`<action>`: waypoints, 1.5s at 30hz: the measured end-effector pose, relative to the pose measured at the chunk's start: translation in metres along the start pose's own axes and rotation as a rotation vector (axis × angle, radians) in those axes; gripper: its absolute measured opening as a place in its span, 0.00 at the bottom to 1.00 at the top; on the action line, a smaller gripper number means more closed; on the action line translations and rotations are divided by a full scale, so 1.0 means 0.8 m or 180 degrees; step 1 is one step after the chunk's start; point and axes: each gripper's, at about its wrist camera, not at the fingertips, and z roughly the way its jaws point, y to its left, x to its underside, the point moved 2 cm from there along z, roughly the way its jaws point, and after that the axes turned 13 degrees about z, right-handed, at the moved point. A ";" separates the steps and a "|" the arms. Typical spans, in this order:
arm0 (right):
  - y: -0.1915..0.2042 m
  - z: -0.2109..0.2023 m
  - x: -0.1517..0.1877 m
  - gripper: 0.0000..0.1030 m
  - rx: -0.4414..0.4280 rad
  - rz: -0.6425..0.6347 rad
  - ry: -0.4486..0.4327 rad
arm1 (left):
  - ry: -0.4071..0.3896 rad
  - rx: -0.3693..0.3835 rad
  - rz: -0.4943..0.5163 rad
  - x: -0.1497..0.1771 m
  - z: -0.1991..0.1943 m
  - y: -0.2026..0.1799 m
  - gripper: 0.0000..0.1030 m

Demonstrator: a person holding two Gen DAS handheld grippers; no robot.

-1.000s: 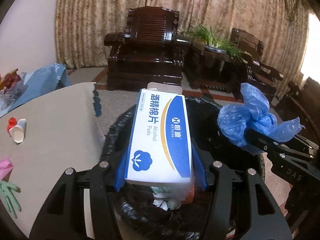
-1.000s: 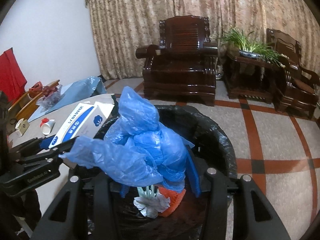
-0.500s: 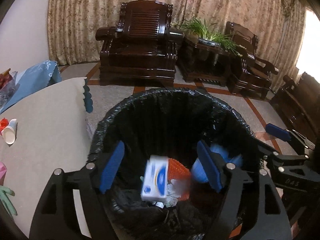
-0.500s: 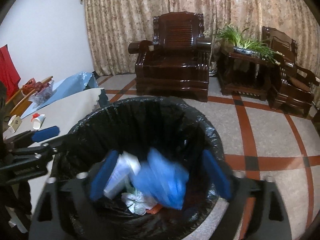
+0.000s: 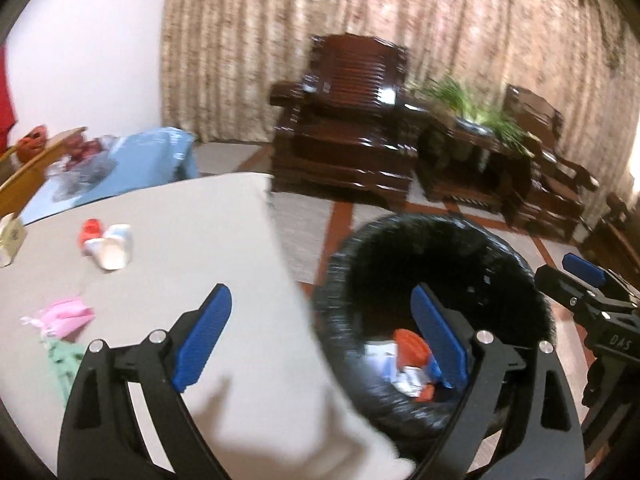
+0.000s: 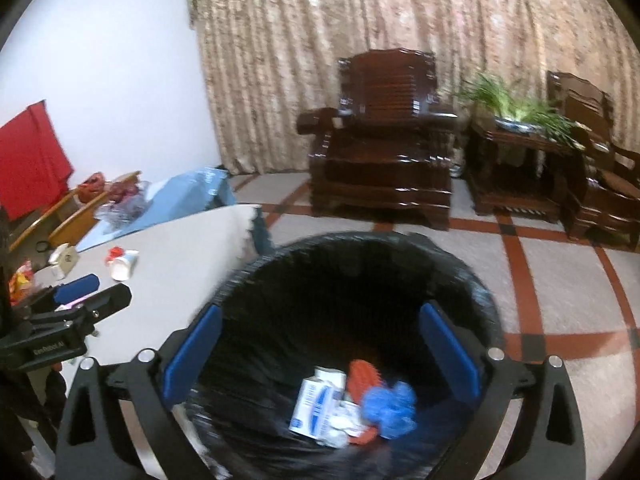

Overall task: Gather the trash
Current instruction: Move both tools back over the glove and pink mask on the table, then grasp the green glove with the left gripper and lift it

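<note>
My left gripper (image 5: 320, 308) hangs over the beige table's (image 5: 200, 232) edge beside the black-lined bin (image 5: 400, 224). Its jaws are opening, with nothing between them. A paper cup with a red scrap (image 5: 108, 244), a pink mask (image 5: 64, 316) and a green glove (image 5: 64, 364) lie on the table. My right gripper (image 6: 320, 320) is above the bin (image 6: 360, 240), its jaws also opening and empty. Down in the bin lie the alcohol pads box (image 6: 316, 404), the blue plastic bag (image 6: 390, 404) and an orange piece (image 6: 362, 376).
Dark wooden armchairs (image 6: 380, 152) and a side table with a plant (image 6: 516, 120) stand behind on the tiled floor. A blue bag (image 5: 152, 152) and a chair with red items (image 6: 92, 188) sit beyond the table's far side.
Both grippers opened. The box and the blue bag dropped into the bin. The left gripper swung left and now sits partly over the table.
</note>
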 end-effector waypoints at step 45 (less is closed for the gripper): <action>0.275 0.175 0.129 0.94 -0.0674 -0.0944 0.0803 | 0.0941 -0.1041 -0.1270 0.203 0.017 0.313 0.74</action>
